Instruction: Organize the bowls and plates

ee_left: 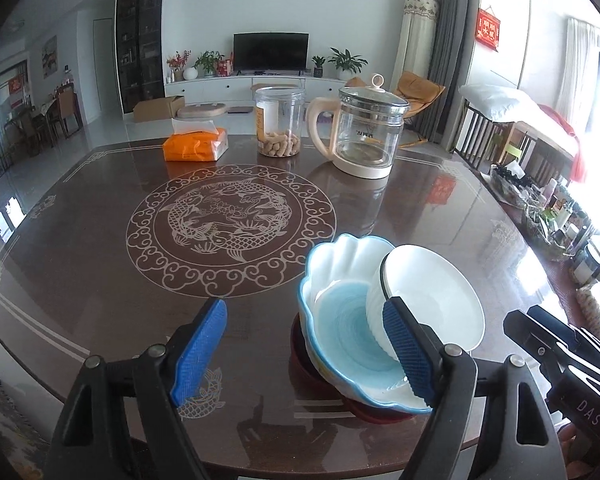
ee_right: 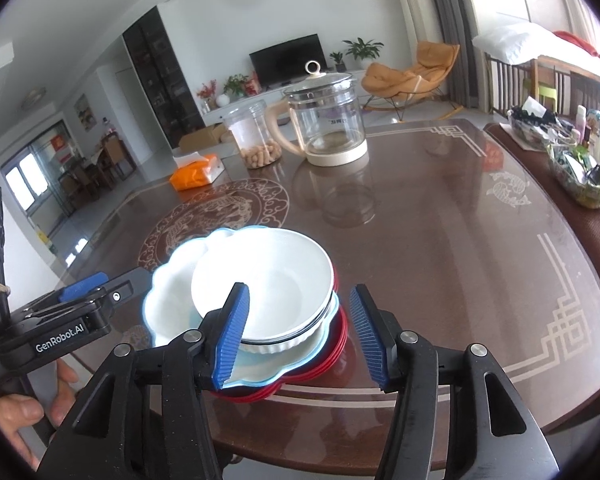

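Note:
Near the front edge of the dark table [ee_left: 100, 280] stands a stack of dishes. At the bottom are red plates [ee_right: 340, 336], on them a blue-rimmed scalloped bowl [ee_left: 340, 320], and a white bowl [ee_left: 432, 292] leans tilted inside it. My left gripper [ee_left: 304, 308] is open wide; its right finger crosses in front of the white bowl's left side and its left finger is over bare table. My right gripper [ee_right: 299, 290] is open around the near rim of the white bowl [ee_right: 272, 276], and its pads do not press on it. The scalloped bowl [ee_right: 172, 296] shows to the left.
A glass kettle [ee_left: 366, 132], a jar of peanuts [ee_left: 278, 120] and an orange tissue pack [ee_left: 196, 146] stand at the table's far side. A basket of bottles and clutter [ee_right: 580, 160] sits at the right edge. A person's hand [ee_right: 24, 408] holds the left gripper's handle.

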`<act>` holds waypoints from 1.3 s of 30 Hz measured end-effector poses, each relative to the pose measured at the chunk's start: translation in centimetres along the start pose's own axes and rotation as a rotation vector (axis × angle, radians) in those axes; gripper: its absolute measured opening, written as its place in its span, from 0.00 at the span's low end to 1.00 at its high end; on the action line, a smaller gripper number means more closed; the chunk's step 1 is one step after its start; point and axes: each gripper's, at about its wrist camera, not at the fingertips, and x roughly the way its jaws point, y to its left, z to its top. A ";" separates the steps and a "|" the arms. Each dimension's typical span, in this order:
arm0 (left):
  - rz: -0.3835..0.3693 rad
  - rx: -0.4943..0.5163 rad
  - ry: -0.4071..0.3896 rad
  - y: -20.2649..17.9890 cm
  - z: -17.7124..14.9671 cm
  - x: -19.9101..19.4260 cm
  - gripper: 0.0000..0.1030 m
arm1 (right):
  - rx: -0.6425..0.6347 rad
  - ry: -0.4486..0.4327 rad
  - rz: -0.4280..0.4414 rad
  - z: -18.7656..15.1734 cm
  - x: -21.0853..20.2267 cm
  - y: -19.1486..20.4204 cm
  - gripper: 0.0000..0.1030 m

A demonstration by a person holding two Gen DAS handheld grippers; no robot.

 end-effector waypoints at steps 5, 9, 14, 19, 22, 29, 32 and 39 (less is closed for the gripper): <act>0.067 0.034 -0.009 0.3 -0.5 -1.4 0.84 | -0.018 0.009 -0.009 -0.8 -0.6 0.6 0.58; 0.130 0.027 -0.025 2.1 -1.8 -3.1 0.95 | -0.027 0.001 -0.051 -1.5 -1.3 1.0 0.65; 0.188 0.008 0.033 4.6 -5.4 -4.3 0.98 | -0.001 0.030 -0.099 -3.7 -1.5 1.1 0.68; 0.170 -0.042 0.079 5.3 -9.3 -4.9 0.98 | 0.062 0.089 -0.128 -7.0 -1.2 1.1 0.68; 0.139 -0.092 0.053 5.1 -10.5 -5.4 0.98 | 0.076 0.094 -0.143 -8.3 -1.6 1.6 0.68; 0.168 -0.062 0.083 3.3 -10.8 -5.6 0.98 | 0.032 0.090 -0.152 -9.2 -2.5 3.4 0.68; 0.199 -0.027 0.060 2.9 -10.9 -6.0 0.98 | 0.025 0.084 -0.167 -9.3 -2.7 3.7 0.68; 0.221 -0.070 0.115 3.9 -10.9 -4.9 0.98 | 0.040 0.121 -0.211 -9.1 -2.0 3.8 0.68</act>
